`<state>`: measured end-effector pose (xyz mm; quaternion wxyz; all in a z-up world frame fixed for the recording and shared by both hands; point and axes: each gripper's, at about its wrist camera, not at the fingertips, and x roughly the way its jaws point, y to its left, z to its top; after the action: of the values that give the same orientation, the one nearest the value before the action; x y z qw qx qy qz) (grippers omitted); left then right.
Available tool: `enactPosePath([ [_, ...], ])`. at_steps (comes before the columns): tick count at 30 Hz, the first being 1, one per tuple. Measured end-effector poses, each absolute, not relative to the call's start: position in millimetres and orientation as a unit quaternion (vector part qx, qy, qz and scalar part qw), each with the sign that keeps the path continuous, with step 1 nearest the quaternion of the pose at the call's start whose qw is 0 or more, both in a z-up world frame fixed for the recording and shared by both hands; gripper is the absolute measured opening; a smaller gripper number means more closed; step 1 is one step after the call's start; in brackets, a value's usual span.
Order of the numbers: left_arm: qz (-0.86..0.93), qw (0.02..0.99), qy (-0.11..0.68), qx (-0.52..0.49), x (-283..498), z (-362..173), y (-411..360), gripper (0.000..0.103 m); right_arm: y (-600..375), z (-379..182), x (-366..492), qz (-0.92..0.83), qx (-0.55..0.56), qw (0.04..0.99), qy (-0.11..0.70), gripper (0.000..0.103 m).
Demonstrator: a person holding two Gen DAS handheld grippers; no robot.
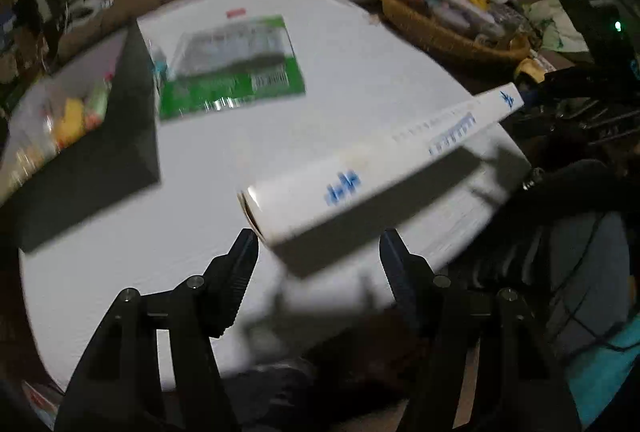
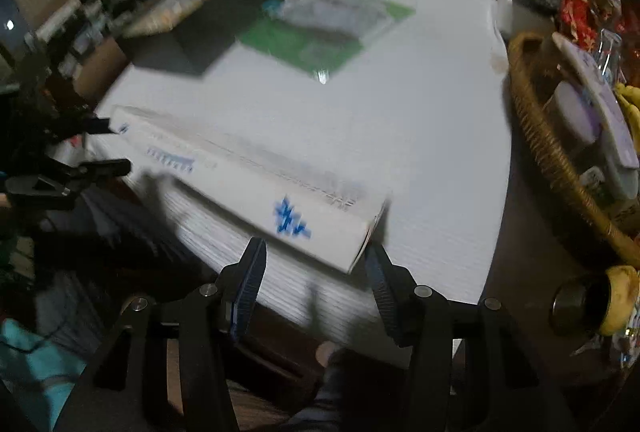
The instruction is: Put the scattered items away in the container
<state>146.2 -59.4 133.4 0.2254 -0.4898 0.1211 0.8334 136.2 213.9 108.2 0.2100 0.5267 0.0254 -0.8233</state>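
At far left the dark container [image 1: 100, 135] sat on the white tabletop [image 1: 320, 43], its colourful contents blurred beyond naming. Just beside it lay a green packet [image 1: 232, 67], print unreadable. The long white box [image 1: 380, 159] lay near the front edge, its blue lettering smeared. Left claw [image 1: 318, 252] and right claw [image 2: 316, 258] both gaped wide, holding nothing. A wicker basket [image 2: 536, 135] stood at right, partly cut off.
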Motion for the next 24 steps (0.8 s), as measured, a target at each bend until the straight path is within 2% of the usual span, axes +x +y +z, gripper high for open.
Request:
enactPosePath([
  [4, 0.838, 0.194, 0.127, -0.493, 102.1, 113.6, -49.2, 0.06, 220.1, 95.8, 95.2, -0.824, 0.53, 0.2, -0.017, 0.054],
  [8, 0.834, 0.195, 0.076, -0.51, 64.3, 93.2, -55.4, 0.055, 229.9, 81.5, 59.0, -0.822, 0.528, 0.199, -0.078, 0.052],
  [12, 0.849, 0.18, 0.061, -0.494, 64.4, 88.8, -61.1, 0.058, 219.3, 81.1, 56.3, -0.837, 0.516, 0.177, -0.047, 0.054],
  [16, 0.867, 0.154, 0.07, -0.469, 78.4, 97.9, -58.5, 0.076, 206.8, 92.1, 66.9, -0.858, 0.49, 0.154, 0.002, 0.054],
  [17, 0.871, 0.145, 0.069, -0.465, 81.0, 99.5, -58.0, 0.077, 203.4, 94.5, 69.5, -0.864, 0.48, 0.148, 0.013, 0.054],
  [24, 0.869, 0.135, 0.064, -0.472, 99.1, 92.6, -57.6, 0.078, 192.2, 93.9, 82.8, -0.879, 0.46, 0.121, 0.034, 0.056],
])
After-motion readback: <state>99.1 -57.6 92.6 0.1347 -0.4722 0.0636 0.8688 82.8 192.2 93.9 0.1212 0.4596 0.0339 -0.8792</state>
